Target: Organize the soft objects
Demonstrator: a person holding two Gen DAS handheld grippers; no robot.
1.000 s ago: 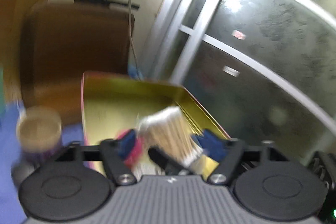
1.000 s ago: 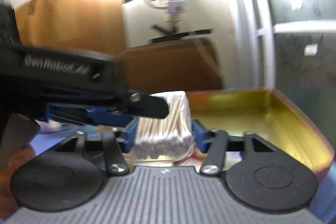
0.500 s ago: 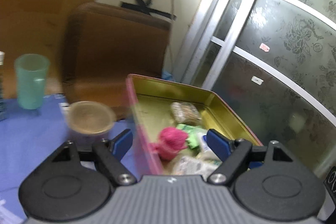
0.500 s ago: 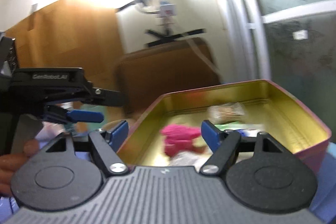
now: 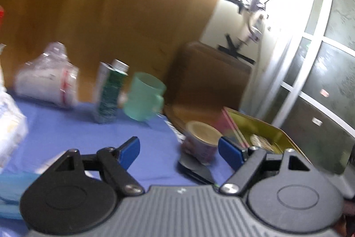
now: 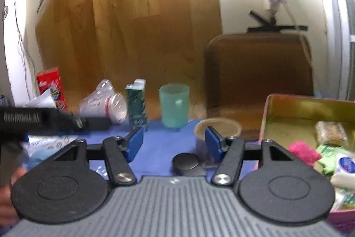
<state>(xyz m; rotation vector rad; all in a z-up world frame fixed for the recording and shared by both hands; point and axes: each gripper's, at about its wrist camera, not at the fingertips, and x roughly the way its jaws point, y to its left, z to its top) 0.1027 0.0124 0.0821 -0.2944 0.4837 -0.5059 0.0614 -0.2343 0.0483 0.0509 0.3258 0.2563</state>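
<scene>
Both grippers are now swinging away from the tin (image 6: pixel 288 103) toward the blue table (image 5: pixel 66 126). The left gripper (image 5: pixel 178 149) is standing apart and empty. The right gripper (image 6: pixel 174 140) is closing its jaws on nothing. A second ago a bundle of cotton swabs sat between them; it is lying in the tin now beside the pink cloth (image 6: pixel 302 151), so that item seems done. Farther off, the plastic bag (image 6: pixel 102 103) and green cup (image 6: pixel 174 107) are waiting.

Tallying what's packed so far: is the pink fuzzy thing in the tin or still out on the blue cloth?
In. The pink fuzzy thing lies inside the gold tin, beside green and white packets, not on the cloth.
</scene>
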